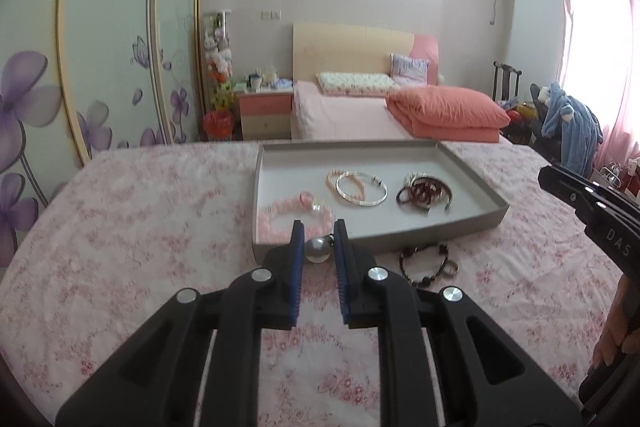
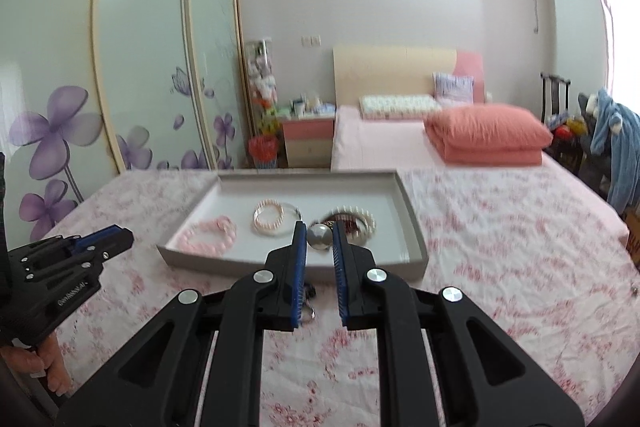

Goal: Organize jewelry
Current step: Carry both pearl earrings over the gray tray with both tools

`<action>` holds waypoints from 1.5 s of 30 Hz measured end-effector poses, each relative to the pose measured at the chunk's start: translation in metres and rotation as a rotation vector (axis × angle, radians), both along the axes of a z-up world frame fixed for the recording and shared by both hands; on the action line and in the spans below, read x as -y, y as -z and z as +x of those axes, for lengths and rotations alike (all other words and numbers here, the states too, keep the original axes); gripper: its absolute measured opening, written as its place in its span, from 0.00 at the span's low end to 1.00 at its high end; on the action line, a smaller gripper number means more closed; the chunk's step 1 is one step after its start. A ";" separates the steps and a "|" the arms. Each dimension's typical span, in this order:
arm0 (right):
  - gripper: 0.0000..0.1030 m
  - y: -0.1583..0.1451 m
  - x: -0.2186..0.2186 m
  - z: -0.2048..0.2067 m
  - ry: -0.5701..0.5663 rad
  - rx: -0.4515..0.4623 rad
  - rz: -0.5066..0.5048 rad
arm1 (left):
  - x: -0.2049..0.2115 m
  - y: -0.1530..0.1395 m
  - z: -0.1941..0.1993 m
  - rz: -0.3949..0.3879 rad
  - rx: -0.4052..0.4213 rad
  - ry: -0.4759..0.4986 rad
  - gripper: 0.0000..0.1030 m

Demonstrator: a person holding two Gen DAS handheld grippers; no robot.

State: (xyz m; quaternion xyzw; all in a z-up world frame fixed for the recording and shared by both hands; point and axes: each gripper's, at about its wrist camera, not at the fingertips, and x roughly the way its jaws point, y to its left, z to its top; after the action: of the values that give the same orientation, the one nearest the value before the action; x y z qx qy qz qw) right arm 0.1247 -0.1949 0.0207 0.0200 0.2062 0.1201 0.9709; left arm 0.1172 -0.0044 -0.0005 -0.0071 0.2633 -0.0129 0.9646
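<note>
Shiny balls by the jewelry tray

Each pair of tongs, left (image 1: 319,227) and right (image 2: 319,227), has a silver ball (image 1: 318,249) between its tips, near the gray tray (image 1: 472,163) on the bed (image 1: 140,227). I cannot tell if they squeeze.

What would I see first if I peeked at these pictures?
Probably the grey tray on the flowery pink bedspread, with a silver bangle, a pink bead bracelet and dark bracelets lying inside. Up close, each gripper, left and right, has a shiny silver ball showing between its blue pads. One dark bracelet lies outside, just in front of the tray.
</note>
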 end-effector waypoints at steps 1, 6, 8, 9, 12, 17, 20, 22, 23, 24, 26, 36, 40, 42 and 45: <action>0.14 -0.004 -0.001 -0.002 0.001 0.024 -0.004 | 0.000 -0.002 -0.002 0.000 0.009 0.001 0.15; 0.14 -0.015 -0.004 -0.013 0.011 0.112 -0.025 | 0.004 -0.011 -0.004 0.000 0.050 0.003 0.15; 0.14 -0.019 -0.005 -0.016 0.018 0.143 -0.027 | 0.005 -0.015 -0.004 0.001 0.064 0.004 0.15; 0.14 -0.020 -0.005 -0.017 0.024 0.159 -0.030 | 0.006 -0.016 -0.004 0.001 0.071 0.004 0.15; 0.14 -0.023 -0.005 -0.018 0.038 0.190 -0.033 | 0.008 -0.021 -0.004 0.004 0.089 0.002 0.15; 0.14 -0.028 -0.003 -0.015 0.052 0.220 -0.027 | 0.012 -0.026 -0.003 0.011 0.118 0.002 0.15; 0.14 -0.030 -0.002 -0.013 0.054 0.229 -0.022 | 0.014 -0.029 -0.003 0.015 0.133 0.003 0.15; 0.14 -0.031 -0.002 -0.012 0.055 0.234 -0.021 | 0.016 -0.031 -0.002 0.019 0.143 0.004 0.15; 0.14 -0.031 -0.003 -0.012 0.054 0.236 -0.020 | 0.016 -0.032 -0.001 0.021 0.148 0.004 0.15; 0.14 -0.031 -0.004 -0.012 0.054 0.238 -0.020 | 0.016 -0.033 -0.001 0.023 0.151 0.004 0.15; 0.14 -0.032 -0.005 -0.010 0.051 0.240 -0.021 | 0.018 -0.034 0.001 0.024 0.157 0.004 0.15; 0.14 -0.034 -0.007 0.010 0.051 0.244 -0.018 | 0.022 -0.038 0.024 0.026 0.179 0.000 0.15; 0.14 -0.030 -0.005 0.037 0.040 0.193 0.014 | 0.025 -0.036 0.046 0.029 0.175 0.004 0.15; 0.14 -0.027 -0.004 0.050 0.036 0.166 0.021 | 0.025 -0.033 0.058 0.029 0.168 0.003 0.15; 0.14 -0.019 -0.005 0.074 0.022 0.106 0.040 | 0.025 -0.026 0.078 0.026 0.144 0.005 0.15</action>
State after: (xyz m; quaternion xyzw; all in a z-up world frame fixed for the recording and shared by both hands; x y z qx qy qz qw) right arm 0.1989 -0.1895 0.0401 0.0354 0.1519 0.1142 0.9811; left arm 0.1949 -0.0298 0.0256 0.0068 0.1933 -0.0122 0.9810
